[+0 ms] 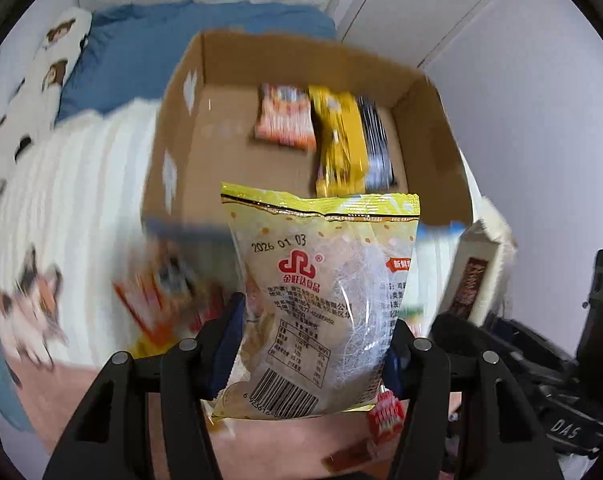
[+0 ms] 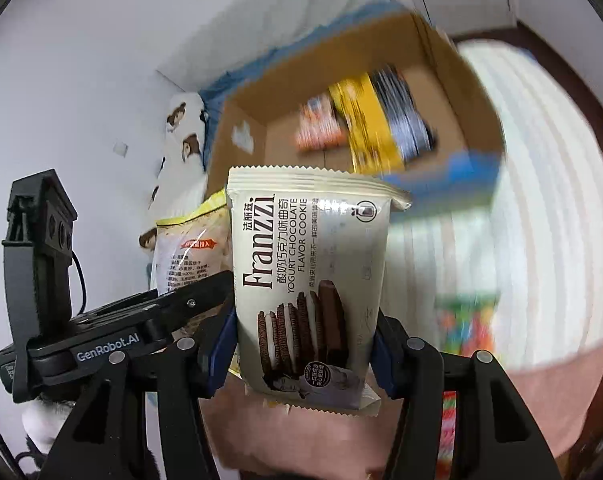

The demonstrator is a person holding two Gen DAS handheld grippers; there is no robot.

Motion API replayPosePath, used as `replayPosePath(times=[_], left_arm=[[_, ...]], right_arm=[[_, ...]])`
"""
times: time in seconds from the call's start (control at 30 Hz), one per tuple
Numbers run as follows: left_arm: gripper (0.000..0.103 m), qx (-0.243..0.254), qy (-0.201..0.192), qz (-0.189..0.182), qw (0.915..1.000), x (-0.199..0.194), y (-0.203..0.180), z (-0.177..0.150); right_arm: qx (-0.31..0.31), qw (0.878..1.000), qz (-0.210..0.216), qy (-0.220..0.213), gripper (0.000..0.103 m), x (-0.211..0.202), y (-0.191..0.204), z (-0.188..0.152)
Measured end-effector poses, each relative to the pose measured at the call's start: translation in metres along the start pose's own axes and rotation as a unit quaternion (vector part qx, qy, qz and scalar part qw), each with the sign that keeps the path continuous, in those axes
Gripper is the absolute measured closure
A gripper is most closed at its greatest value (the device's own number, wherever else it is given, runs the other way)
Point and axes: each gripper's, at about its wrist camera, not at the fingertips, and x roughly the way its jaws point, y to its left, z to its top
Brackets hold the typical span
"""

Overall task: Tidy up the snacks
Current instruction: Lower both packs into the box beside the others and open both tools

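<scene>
Right wrist: glossy cookie pouch, corrugated box.

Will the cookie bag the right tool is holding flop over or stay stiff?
The Franzzi cookie pack stands upright above the right tool, so it probably stays fairly stiff. Its glossy wrapper looks slippery, so it might slide. The cookies inside are likely to crack if squeezed hard.
</scene>
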Motion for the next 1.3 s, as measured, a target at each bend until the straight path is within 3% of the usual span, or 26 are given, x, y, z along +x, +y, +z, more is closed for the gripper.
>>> replayPosePath(times=[0.17,0.43,0.8,0.87,0.9,0.93,0.97,1.03,1.3], left_arm=[[0.047,-0.017,0.039,0.036,0.9984,0.032,0.019,0.085],[0.047,-0.049,0.142,0.054,0.9871,0.108,0.045,0.151],[0.047,-0.065,0.196,0.074,0.9756,0.145,0.054,0.153],[0.047,-0.069,0.197,0.083,0.9745,0.149,0.056,0.153],[0.045,-0.070,0.194,0.085,0.9748,0.149,0.056,0.153],[0.040,-0.071,0.192,0.084,0.9753,0.149,0.056,0.152],[0.034,-0.069,0.191,0.083,0.9756,0.148,0.054,0.152],[0.012,-0.058,0.187,0.088,0.9767,0.147,0.051,0.151],[0.012,-0.055,0.183,0.082,0.9781,0.141,0.052,0.141]], right_arm=[[-0.023,0.999,-0.031,0.015,0.043,0.041,0.022,0.062],[-0.017,0.993,-0.064,0.095,0.043,0.137,0.022,0.111],[-0.016,0.982,-0.085,0.169,0.043,0.202,0.009,0.109],[-0.023,0.974,-0.103,0.202,0.037,0.217,0.007,0.106],[-0.026,0.972,-0.104,0.207,0.030,0.221,0.006,0.105],[-0.024,0.973,-0.104,0.206,0.011,0.223,0.005,0.105],[-0.023,0.973,-0.106,0.205,0.005,0.224,0.004,0.105],[-0.018,0.973,-0.105,0.206,0.005,0.225,0.001,0.106],[-0.007,0.975,-0.105,0.196,0.005,0.206,-0.013,0.110]])
